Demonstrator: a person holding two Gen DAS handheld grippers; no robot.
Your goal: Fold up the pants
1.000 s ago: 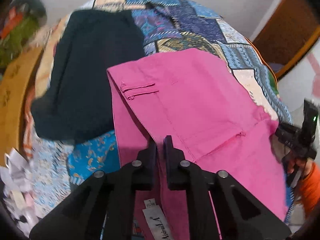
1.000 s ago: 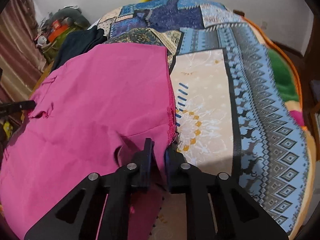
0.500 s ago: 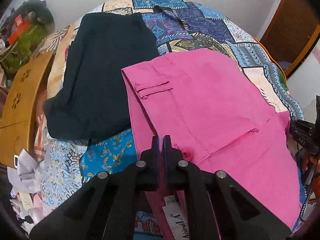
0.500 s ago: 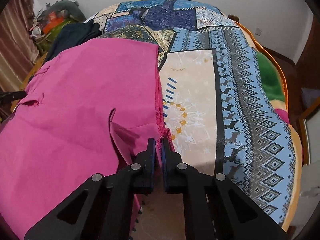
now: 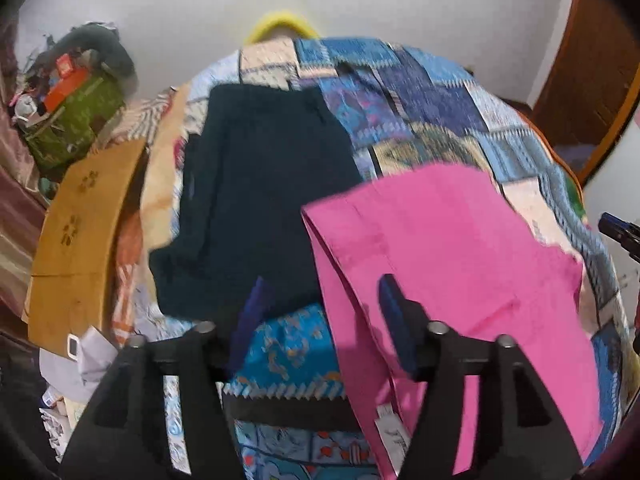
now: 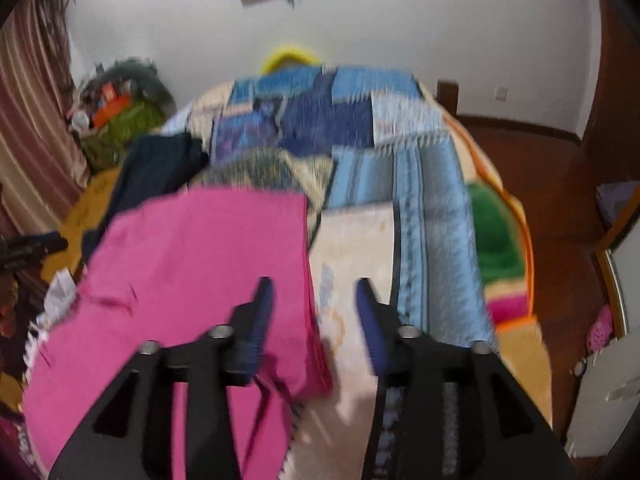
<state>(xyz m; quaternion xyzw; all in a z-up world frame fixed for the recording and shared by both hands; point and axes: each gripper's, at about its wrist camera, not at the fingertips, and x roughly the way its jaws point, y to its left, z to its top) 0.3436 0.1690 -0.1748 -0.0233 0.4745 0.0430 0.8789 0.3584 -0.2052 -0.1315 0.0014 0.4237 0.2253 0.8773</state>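
The pink pants (image 5: 452, 264) lie folded on the patterned bed cover (image 5: 420, 104). They also show in the right wrist view (image 6: 192, 280). My left gripper (image 5: 324, 312) is open and empty, just above the near left edge of the pants, where a white label (image 5: 392, 432) shows. My right gripper (image 6: 314, 316) is open and empty over the near right edge of the pants. The right gripper's tip shows at the far right of the left wrist view (image 5: 620, 232). Both views are blurred by motion.
A dark folded garment (image 5: 256, 200) lies on the bed left of the pants. A wooden board (image 5: 80, 240) and a cluttered green box (image 5: 72, 112) stand at the left. A green and orange blanket edge (image 6: 496, 240) and wooden floor (image 6: 560, 200) are at the right.
Both grippers have opened and let go of the pink pants, then pulled up and back. The pants now lie flat on the bed.
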